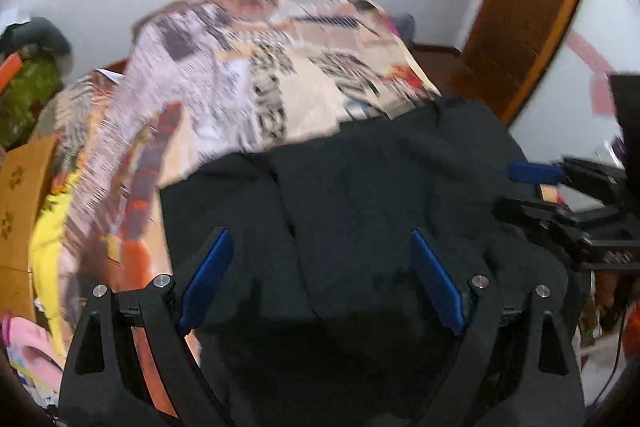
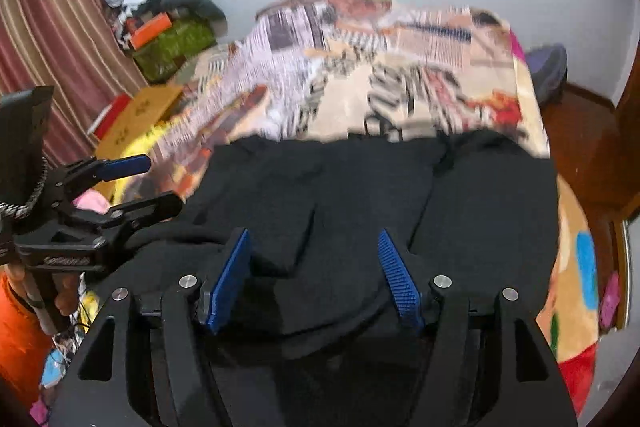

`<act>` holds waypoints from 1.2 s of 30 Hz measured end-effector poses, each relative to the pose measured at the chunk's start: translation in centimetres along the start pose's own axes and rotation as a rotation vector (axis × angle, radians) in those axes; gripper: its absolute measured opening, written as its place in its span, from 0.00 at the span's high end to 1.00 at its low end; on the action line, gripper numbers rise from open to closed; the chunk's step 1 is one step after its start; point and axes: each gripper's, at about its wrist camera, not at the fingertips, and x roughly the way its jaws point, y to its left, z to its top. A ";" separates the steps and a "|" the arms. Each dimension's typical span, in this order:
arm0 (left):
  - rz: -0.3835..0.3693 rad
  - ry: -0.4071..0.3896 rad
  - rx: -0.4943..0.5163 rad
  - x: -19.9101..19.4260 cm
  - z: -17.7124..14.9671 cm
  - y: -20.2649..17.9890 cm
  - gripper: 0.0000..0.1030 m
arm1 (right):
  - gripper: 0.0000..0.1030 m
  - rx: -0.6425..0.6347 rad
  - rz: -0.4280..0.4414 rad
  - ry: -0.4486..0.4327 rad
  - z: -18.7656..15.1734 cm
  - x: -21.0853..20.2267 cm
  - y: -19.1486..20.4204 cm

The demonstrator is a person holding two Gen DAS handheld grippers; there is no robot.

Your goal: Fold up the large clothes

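Observation:
A large black garment [image 1: 360, 167] [image 2: 360, 187] lies spread over the near end of a bed covered with a newspaper-print bedspread [image 1: 260, 67] [image 2: 380, 67]. Folds and overlapping layers run across the cloth. My left gripper [image 1: 320, 233] hovers over the garment's left part, blue pads wide apart with only cloth below them. It also shows at the left of the right wrist view as the left gripper [image 2: 162, 183], off the cloth's edge. My right gripper [image 2: 314, 233] stands open above the middle of the garment, holding nothing. In the left wrist view the right gripper [image 1: 516, 191] sits at the garment's right edge.
A cardboard box [image 2: 140, 111] [image 1: 20, 187] and yellow cloth sit left of the bed. A pile of bags and clothes [image 2: 172, 39] stands by a striped curtain [image 2: 48, 27]. Wooden furniture [image 1: 532, 7] rises at the right. An orange sleeve [image 2: 16, 327] shows low at the left.

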 end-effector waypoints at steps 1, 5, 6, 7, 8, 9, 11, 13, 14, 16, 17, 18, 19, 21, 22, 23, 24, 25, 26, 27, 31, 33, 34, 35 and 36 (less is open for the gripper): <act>-0.007 0.015 0.018 0.3 -0.8 -0.5 0.13 | 0.40 -0.009 -0.012 0.020 -0.6 0.4 -0.2; 0.028 0.093 0.115 2.8 -4.3 -3.0 0.13 | 0.40 -0.036 -0.038 0.079 -2.8 1.1 -0.6; 0.018 0.100 0.106 3.2 -4.8 -3.1 0.12 | 0.40 -0.027 -0.036 0.099 -3.5 1.4 -0.9; -0.004 0.114 0.070 3.9 -5.3 -2.9 0.12 | 0.40 -0.015 -0.032 0.104 -4.1 1.6 -1.2; -0.024 0.124 0.025 4.3 -5.6 -2.5 0.12 | 0.40 -0.013 -0.030 0.088 -4.5 1.4 -1.2; -0.044 0.131 -0.023 4.6 -5.8 -2.0 0.11 | 0.40 -0.018 -0.031 0.071 -4.7 1.1 -1.1; -0.076 0.140 -0.107 5.0 -6.0 -1.0 0.11 | 0.39 -0.028 -0.040 0.065 -4.8 0.9 -0.8; -0.063 0.140 -0.131 5.0 -5.9 -0.7 0.11 | 0.39 -0.032 -0.039 0.077 -4.6 0.7 -0.6; -0.050 0.139 -0.123 4.8 -5.7 -0.6 0.11 | 0.39 -0.027 -0.031 0.089 -4.3 0.4 -0.7; -0.016 0.117 -0.103 3.9 -5.3 -0.3 0.11 | 0.39 -0.018 -0.022 0.092 -3.8 0.1 -0.9; 0.003 0.104 -0.099 3.6 -5.1 -0.1 0.11 | 0.39 -0.015 -0.022 0.085 -3.7 -0.1 -1.0; 0.027 0.084 -0.095 3.1 -4.7 0.3 0.11 | 0.39 -0.010 -0.026 0.067 -3.4 -0.7 -1.3; 0.045 0.065 -0.096 2.5 -4.4 0.7 0.11 | 0.39 -0.004 -0.030 0.053 -3.2 -1.0 -1.4; 0.079 0.026 -0.118 1.3 -3.8 2.1 0.11 | 0.39 0.017 -0.037 0.017 -2.7 -2.1 -2.2; 0.093 0.005 -0.142 0.6 -3.4 3.1 0.11 | 0.39 0.031 -0.042 0.000 -2.5 -2.7 -2.7; 0.101 -0.009 -0.163 0.3 -3.2 3.9 0.11 | 0.39 0.039 -0.047 -0.011 -2.4 -2.9 -2.9; 0.108 -0.022 -0.185 -0.1 -3.0 4.8 0.11 | 0.39 0.053 -0.058 -0.029 -2.1 -3.6 -3.6; 0.122 -0.037 -0.216 -0.6 -2.9 6.1 0.11 | 0.39 0.059 -0.065 -0.038 -1.9 -3.9 -3.8; 0.136 -0.045 -0.241 -0.9 -2.8 7.2 0.11 | 0.39 0.070 -0.074 -0.050 -1.7 -4.4 -4.4; 0.147 -0.048 -0.262 -0.9 -2.7 8.3 0.11 | 0.39 0.086 -0.086 -0.062 -1.6 -4.8 -5.2; 0.177 -0.046 -0.401 -1.2 -3.8 12.8 0.11 | 0.35 0.164 -0.134 -0.092 -1.1 -6.1 -8.4; 0.165 -0.025 -0.477 -0.5 -4.6 14.8 0.11 | 0.33 0.209 -0.152 -0.104 -1.0 -6.5 -9.8; 0.146 -0.005 -0.509 0.2 -5.2 15.6 0.11 | 0.32 0.240 -0.160 -0.111 -1.0 -6.6 -10.8; 0.131 0.010 -0.530 0.8 -5.5 16.0 0.11 | 0.32 0.259 -0.163 -0.114 -1.0 -6.8 -11.4; 0.114 0.025 -0.548 1.4 -5.9 16.4 0.11 | 0.32 0.293 -0.168 -0.114 -1.0 -6.7 -12.4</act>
